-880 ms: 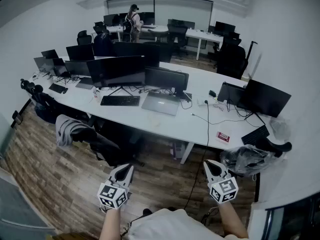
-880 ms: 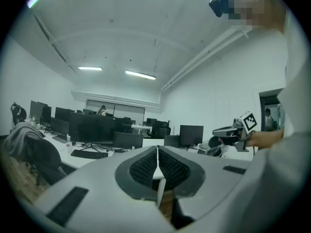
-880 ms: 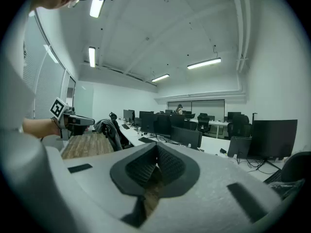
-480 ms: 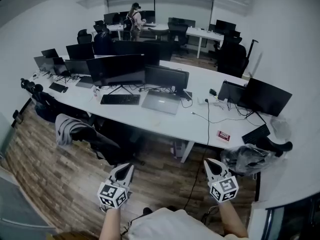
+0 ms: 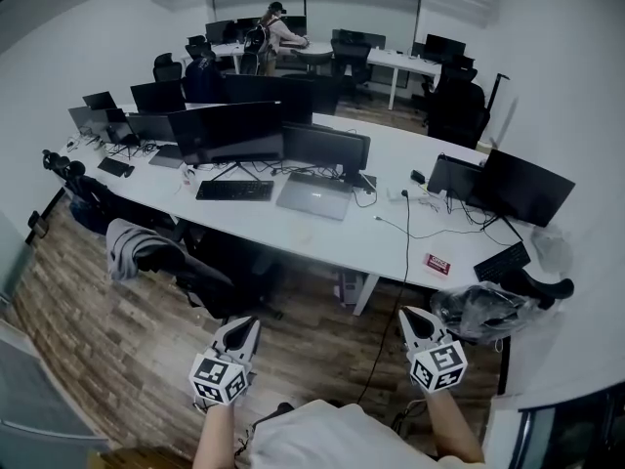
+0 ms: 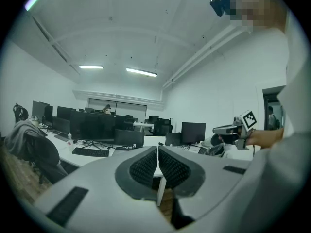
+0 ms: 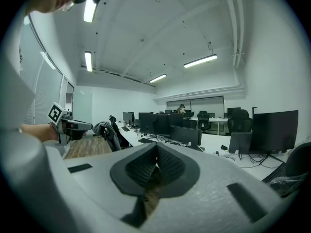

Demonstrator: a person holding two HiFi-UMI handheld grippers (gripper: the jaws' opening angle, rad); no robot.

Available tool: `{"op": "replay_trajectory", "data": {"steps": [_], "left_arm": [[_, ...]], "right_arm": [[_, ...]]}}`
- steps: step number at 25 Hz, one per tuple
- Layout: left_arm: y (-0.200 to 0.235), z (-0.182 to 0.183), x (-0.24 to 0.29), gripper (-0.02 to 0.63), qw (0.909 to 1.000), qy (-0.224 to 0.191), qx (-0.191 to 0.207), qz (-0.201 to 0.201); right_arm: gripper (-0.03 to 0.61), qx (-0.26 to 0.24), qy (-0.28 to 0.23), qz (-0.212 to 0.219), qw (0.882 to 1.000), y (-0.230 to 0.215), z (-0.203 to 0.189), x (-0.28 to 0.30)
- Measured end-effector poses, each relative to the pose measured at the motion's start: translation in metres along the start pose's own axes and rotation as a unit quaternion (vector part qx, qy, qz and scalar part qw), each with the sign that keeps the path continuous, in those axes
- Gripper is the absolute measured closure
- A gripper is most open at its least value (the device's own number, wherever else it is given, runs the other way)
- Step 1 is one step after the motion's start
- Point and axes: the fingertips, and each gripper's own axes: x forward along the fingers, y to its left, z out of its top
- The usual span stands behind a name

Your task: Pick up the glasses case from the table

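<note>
Both grippers hang low over the wooden floor, well short of the long white table (image 5: 391, 247). My left gripper (image 5: 244, 323) is shut with nothing between its pads, which meet in the left gripper view (image 6: 157, 154). My right gripper (image 5: 410, 317) also looks shut and empty, its pads touching in the right gripper view (image 7: 156, 155). A small red flat object (image 5: 437, 264) lies near the table's front right edge. A small dark item (image 5: 416, 178) sits further back. I cannot tell which thing, if any, is the glasses case.
Monitors (image 5: 229, 133), a keyboard (image 5: 234, 191) and a laptop (image 5: 314, 200) fill the table. A chair with a grey jacket (image 5: 137, 252) stands at the front left. A black bag (image 5: 483, 309) sits at the right. A cable (image 5: 402, 291) hangs off the table. A person (image 5: 273, 35) stands far back.
Both grippers stay where they were, shut. The view has tipped slightly, and the person at the back of the room has shifted to the right.
</note>
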Motion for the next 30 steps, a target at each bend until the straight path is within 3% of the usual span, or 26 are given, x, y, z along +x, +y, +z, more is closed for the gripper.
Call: {"op": "replay_trajectory", "data": {"steps": [17,30], "left_arm": [[-0.011,-0.012,0.031,0.603,0.9996,0.007,-0.012,0.023],[0.057,-0.003,0.096,0.603,0.9997,0.003,-0.023,0.004]], "right_arm": [[0.577,-0.002,0.022,0.031,0.999,-0.033,-0.015,0.026],[0.577,-0.009,0.047,0.024,0.999,-0.04,-0.011,0.111]]}}
